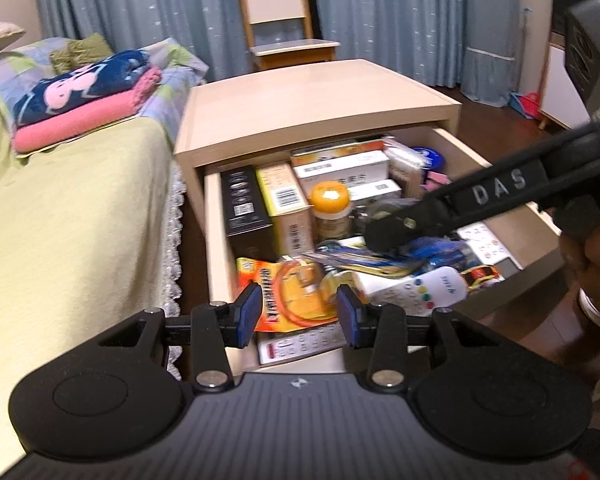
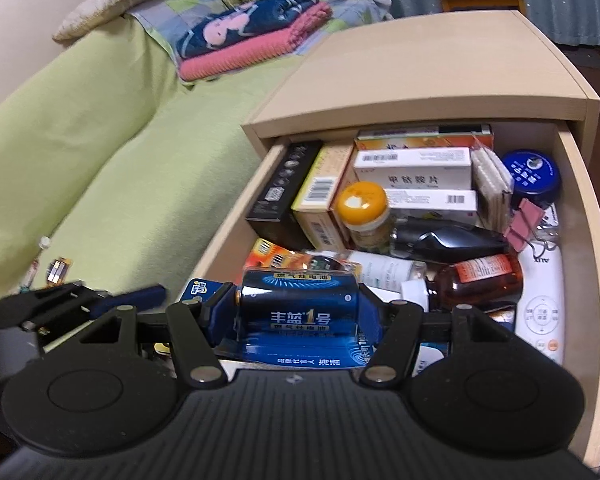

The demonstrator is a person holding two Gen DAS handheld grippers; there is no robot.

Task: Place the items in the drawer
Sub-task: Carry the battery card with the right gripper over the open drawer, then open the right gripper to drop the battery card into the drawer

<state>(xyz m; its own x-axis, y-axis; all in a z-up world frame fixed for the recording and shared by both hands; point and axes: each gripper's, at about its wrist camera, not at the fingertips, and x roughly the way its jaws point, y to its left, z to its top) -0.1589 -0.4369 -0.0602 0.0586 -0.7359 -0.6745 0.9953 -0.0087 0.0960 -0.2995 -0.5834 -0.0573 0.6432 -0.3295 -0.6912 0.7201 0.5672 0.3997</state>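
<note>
Over open drawer: right gripper clamps one battery pack.

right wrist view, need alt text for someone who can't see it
The right gripper holds a blue battery pack over the front of an open wooden drawer crammed with medicine boxes, bottles and a white remote. A bed with a green cover lies to the left.

Open drawer of the nightstand, packed full, bed to its left.
Boxes sit at the back, a jar mid-drawer, a remote along the right wall, folded blankets on the bed.
</note>
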